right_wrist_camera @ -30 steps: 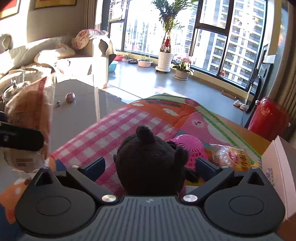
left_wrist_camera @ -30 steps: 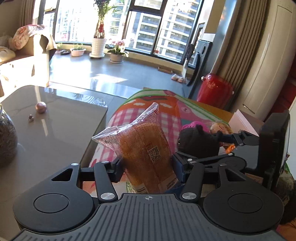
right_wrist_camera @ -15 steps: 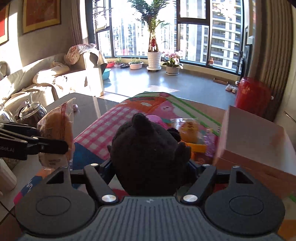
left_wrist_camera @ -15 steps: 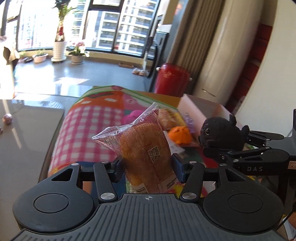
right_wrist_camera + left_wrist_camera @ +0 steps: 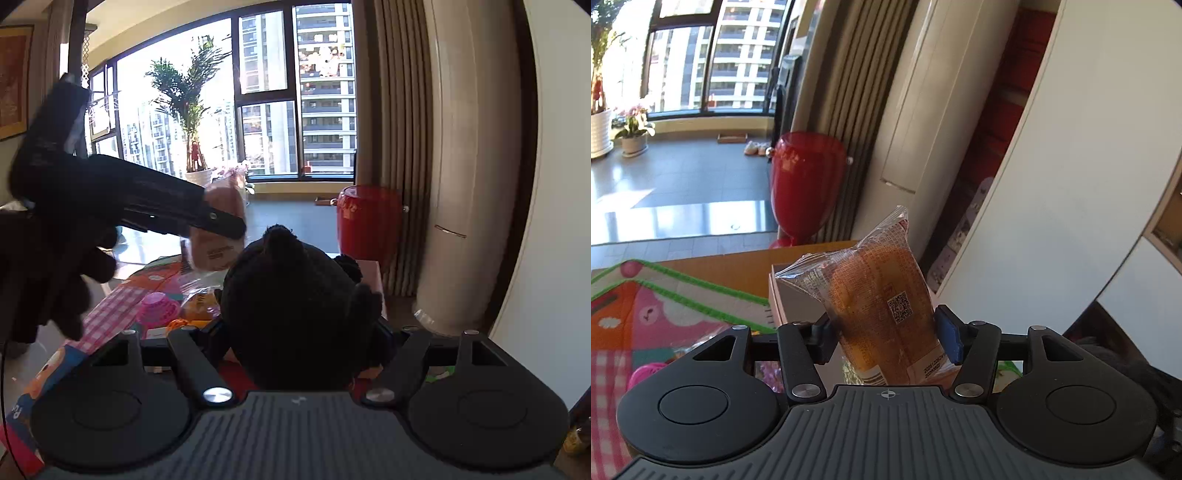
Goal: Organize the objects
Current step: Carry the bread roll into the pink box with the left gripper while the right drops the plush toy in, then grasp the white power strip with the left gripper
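Note:
A plastic-wrapped bread roll (image 5: pixel 875 291) stands upright between the pads of my left gripper (image 5: pixel 886 323), which is shut on it, in the air above the near edge of a pink box (image 5: pixel 790 299). My right gripper (image 5: pixel 299 339) is shut on a black plush toy (image 5: pixel 295 314) that fills the middle of the right wrist view. In that view the same bread roll (image 5: pixel 218 254) hangs to the upper left, with one of the left gripper's fingers (image 5: pixel 221 221) across it and a dark-gloved hand (image 5: pixel 55 258) behind. The pink box (image 5: pixel 369 269) shows just past the plush.
A colourful play mat (image 5: pixel 665 302) covers the table. A pink mesh ball (image 5: pixel 159 308), an orange toy (image 5: pixel 177 324) and a wrapped snack lie on it near the box. Behind the box stand a red bin (image 5: pixel 805 184), curtains, a tall white column unit (image 5: pixel 461 184) and a white wall.
Both grippers swung right and rose with their loads, from over the mat to the pink box. The right jaws closed from wide around the plush to gripping it.

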